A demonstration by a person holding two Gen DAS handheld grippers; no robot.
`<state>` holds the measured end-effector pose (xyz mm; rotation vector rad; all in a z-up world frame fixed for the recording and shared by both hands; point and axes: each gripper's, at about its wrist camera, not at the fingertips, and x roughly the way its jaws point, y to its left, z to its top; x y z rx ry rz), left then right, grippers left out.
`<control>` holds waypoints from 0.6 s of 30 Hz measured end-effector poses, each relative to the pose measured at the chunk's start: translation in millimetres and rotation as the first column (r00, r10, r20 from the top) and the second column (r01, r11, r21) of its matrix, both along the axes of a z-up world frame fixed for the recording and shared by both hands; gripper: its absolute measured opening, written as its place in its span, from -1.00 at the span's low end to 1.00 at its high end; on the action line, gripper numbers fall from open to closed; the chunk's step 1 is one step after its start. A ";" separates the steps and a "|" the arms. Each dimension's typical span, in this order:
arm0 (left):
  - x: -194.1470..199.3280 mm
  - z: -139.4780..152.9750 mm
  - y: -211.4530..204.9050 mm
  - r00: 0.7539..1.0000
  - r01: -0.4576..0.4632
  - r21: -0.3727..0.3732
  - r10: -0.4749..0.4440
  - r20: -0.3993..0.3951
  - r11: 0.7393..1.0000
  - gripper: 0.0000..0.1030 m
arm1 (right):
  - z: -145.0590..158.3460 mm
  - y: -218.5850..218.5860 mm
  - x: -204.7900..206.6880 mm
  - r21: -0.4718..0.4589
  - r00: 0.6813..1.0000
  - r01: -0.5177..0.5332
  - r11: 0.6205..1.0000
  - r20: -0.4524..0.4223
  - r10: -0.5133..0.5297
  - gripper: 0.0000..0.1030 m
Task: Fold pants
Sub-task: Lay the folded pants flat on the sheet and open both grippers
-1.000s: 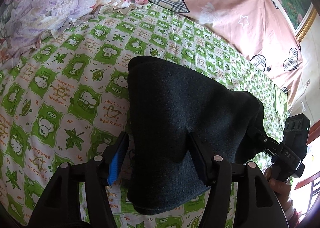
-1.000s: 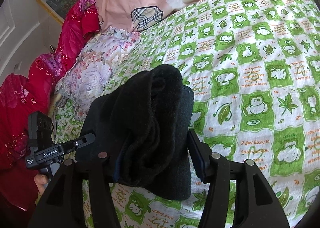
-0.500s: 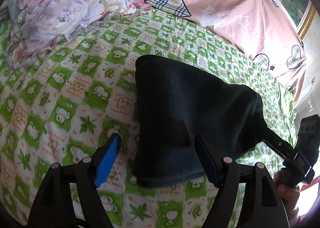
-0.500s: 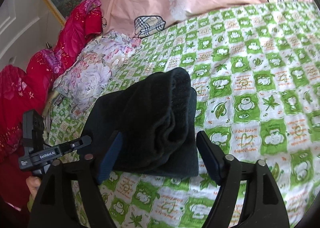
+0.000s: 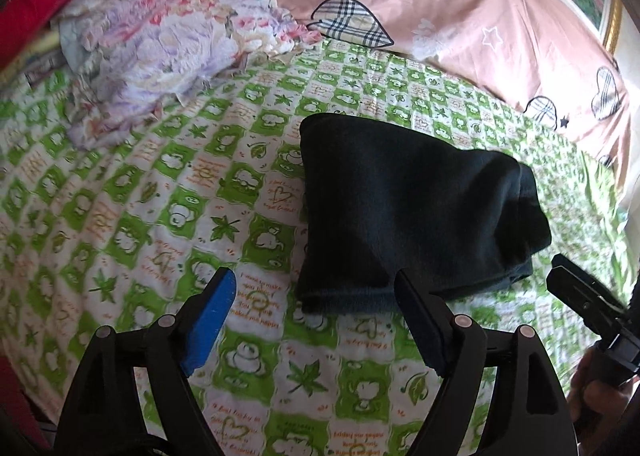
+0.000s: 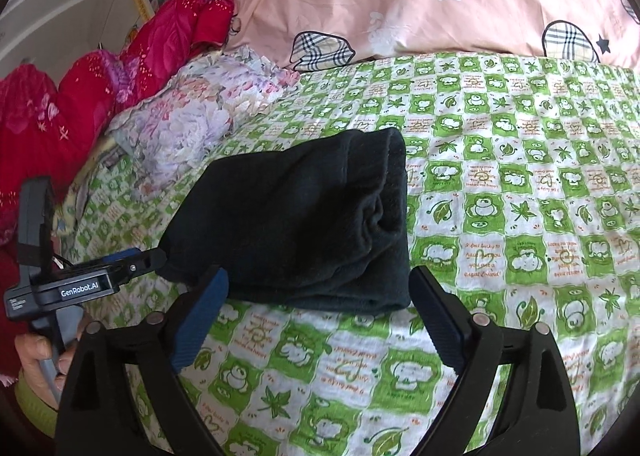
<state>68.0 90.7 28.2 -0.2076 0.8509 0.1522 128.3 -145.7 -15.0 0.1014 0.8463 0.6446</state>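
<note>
A: Where are the pants (image 5: pixel 404 212) right now?

B: In the left wrist view they lie as a dark, compact folded bundle in the middle of the frame, on the green checked bedsheet (image 5: pixel 160 224). In the right wrist view the same bundle sits centre-left, with its thick stacked edge facing the right of the frame.

A: And the claws?

B: The left gripper (image 5: pixel 316 292) has its fingers spread wide apart at the bottom of its view, holding nothing; the right-hand finger overlaps the near hem of the bundle in the picture, but I cannot tell whether it touches. The right gripper (image 6: pixel 320 288) is also spread apart and empty, its fingertips just short of the bundle's near edge.

A: So the fold looks finished?

B: I judge it nearly or fully done: the cloth is several layers thick and nothing grips it.

A: What could go wrong from here?

B: The layered edge at the right of the right wrist view looks puffy and loosely rolled. A finger brushing it could drag the top layer and spring the stack open. The sheet is soft and wrinkled, so pressing down to flatten the bundle might skew it instead of squaring it. Also, the left finger near the hem could snag the fabric if it moves sideways.

A: Anything nearby to worry about?

B: The floral quilt (image 5: pixel 160 52) lies in the upper left, well apart, and the pink cover (image 6: pixel 420 4) runs along the top. Neither crowds the bundle.
</note>
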 end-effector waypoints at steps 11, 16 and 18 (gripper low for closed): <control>-20.9 7.2 -24.0 1.000 -0.005 0.119 0.001 0.028 0.993 0.65 | 5.7 14.2 -23.1 -0.079 0.996 -0.039 0.996 0.076 0.045 0.90; -26.7 8.7 -27.3 0.999 -0.011 0.149 0.006 0.036 0.989 0.66 | 4.2 20.9 -28.0 -0.113 0.993 -0.053 0.992 0.096 0.064 0.92; -28.6 9.0 -27.6 0.999 -0.012 0.152 0.007 0.037 0.988 0.66 | 3.1 23.3 -29.8 -0.123 0.993 -0.060 0.991 0.098 0.072 0.92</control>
